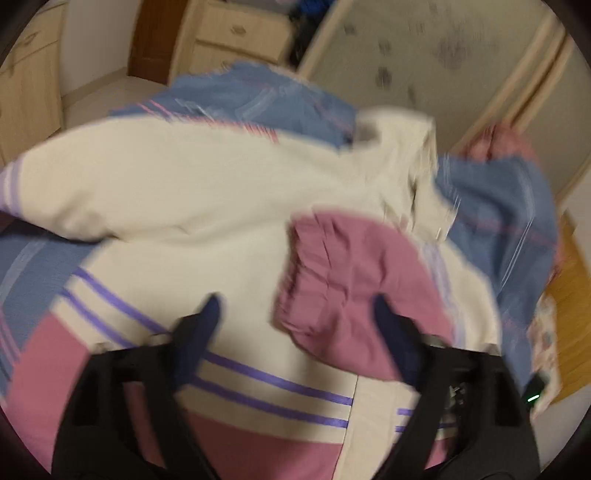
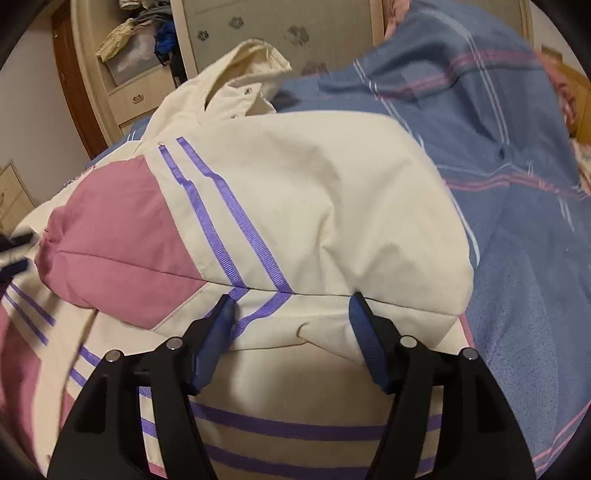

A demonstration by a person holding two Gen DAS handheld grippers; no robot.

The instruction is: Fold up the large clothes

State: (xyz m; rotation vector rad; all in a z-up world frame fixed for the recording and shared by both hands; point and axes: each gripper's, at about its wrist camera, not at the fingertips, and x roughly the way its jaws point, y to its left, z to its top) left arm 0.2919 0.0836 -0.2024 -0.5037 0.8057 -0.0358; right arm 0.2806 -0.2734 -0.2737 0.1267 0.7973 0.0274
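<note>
A cream jacket [image 1: 192, 192] with pink panels and purple stripes lies on a blue plaid bedspread [image 1: 502, 206]. In the blurred left wrist view my left gripper [image 1: 295, 306] is open just above the jacket's body, its right finger beside a bunched pink cuff [image 1: 351, 280]. In the right wrist view the jacket [image 2: 314, 206] has a sleeve folded across its body, pink cuff end [image 2: 110, 243] to the left. My right gripper [image 2: 291, 301] is open, fingertips at the folded sleeve's near edge, holding nothing. The collar [image 2: 255, 70] stands up at the far end.
The blue bedspread [image 2: 517, 258] spreads to the right. A padded headboard [image 2: 277, 22] with paw prints stands behind. Light wood drawers [image 1: 236, 33] and a shelf with piled clothes [image 2: 136, 40] are at the far left. The other gripper's edge [image 2: 14, 251] shows at left.
</note>
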